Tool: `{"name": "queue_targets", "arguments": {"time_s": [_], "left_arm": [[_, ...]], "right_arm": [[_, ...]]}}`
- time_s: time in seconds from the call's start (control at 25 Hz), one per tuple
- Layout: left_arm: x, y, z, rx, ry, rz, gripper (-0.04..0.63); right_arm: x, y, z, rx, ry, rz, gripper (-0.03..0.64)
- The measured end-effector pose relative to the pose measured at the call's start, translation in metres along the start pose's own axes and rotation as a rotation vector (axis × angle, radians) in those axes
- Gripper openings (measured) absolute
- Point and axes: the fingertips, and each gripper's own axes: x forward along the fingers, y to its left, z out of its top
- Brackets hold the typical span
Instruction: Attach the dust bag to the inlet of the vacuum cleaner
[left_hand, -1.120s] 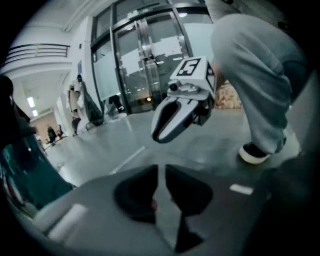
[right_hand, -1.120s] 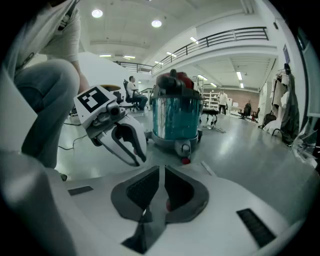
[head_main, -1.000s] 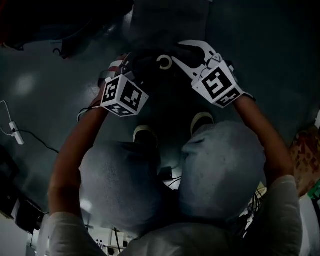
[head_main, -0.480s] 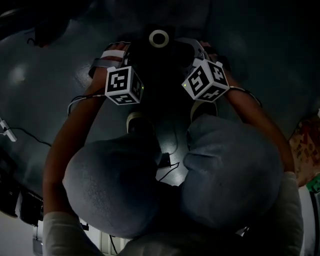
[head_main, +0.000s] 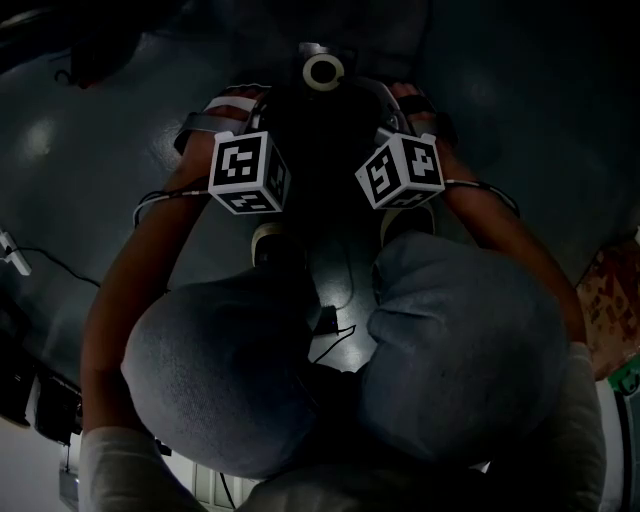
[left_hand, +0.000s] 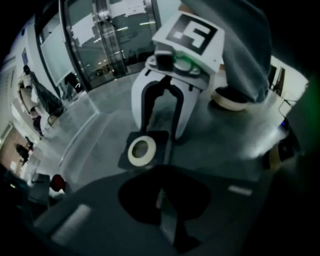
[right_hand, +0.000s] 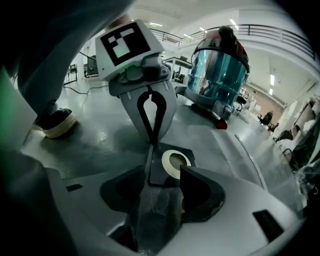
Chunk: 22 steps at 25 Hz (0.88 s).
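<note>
The dust bag has a dark card collar with a white ring (head_main: 322, 71) (left_hand: 141, 151) (right_hand: 175, 161) and lies low over the grey floor. Its crinkled fabric (right_hand: 156, 210) runs back between my right gripper's fingers. My left gripper (right_hand: 152, 143) (left_hand: 162, 194) has just closed and is shut on the near edge of the collar. Facing it, my right gripper (left_hand: 157, 135) (right_hand: 160, 196) has just opened; its jaws stand wide, straddling the bag without pressing on it. In the dark head view the marker cubes of the left (head_main: 246, 171) and right (head_main: 400, 170) grippers flank the bag.
A vacuum cleaner with a teal see-through drum and red top (right_hand: 218, 70) stands on the floor beyond the bag. The person crouches, knees filling the lower head view, shoes (head_main: 268, 243) (head_main: 404, 224) just behind the grippers. A cable (head_main: 40, 262) trails at left; glass doors (left_hand: 110, 35) stand behind.
Both grippers and the bag have sunk toward the floor, and the ring has shifted up the picture. The marker cubes have rolled. Over the last half second they have hardly shifted.
</note>
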Motion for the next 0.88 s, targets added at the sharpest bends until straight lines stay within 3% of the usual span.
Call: {"name": "queue_targets", "arguments": {"time_s": [0.4, 0.6, 0.72, 0.84, 0.88], "left_arm": [[-0.024, 0.016, 0.014, -0.125, -0.038, -0.038, 0.002], [-0.032, 0.022, 0.022, -0.157, -0.056, -0.044, 0.002], [-0.033, 0.024, 0.021, -0.158, -0.052, -0.026, 0.003], [-0.032, 0.024, 0.020, -0.140, -0.048, 0.008, 0.013], [-0.032, 0.025, 0.021, -0.125, -0.049, 0.029, 0.022]], "right_arm": [[0.012, 0.003, 0.007, -0.396, 0.053, -0.224, 0.217], [0.012, -0.017, -0.001, -0.440, 0.146, -0.386, 0.219], [0.008, -0.024, -0.006, -0.434, 0.175, -0.430, 0.214], [0.003, -0.026, -0.005, -0.440, 0.160, -0.454, 0.065], [0.002, -0.027, -0.004, -0.436, 0.156, -0.460, 0.054]]}}
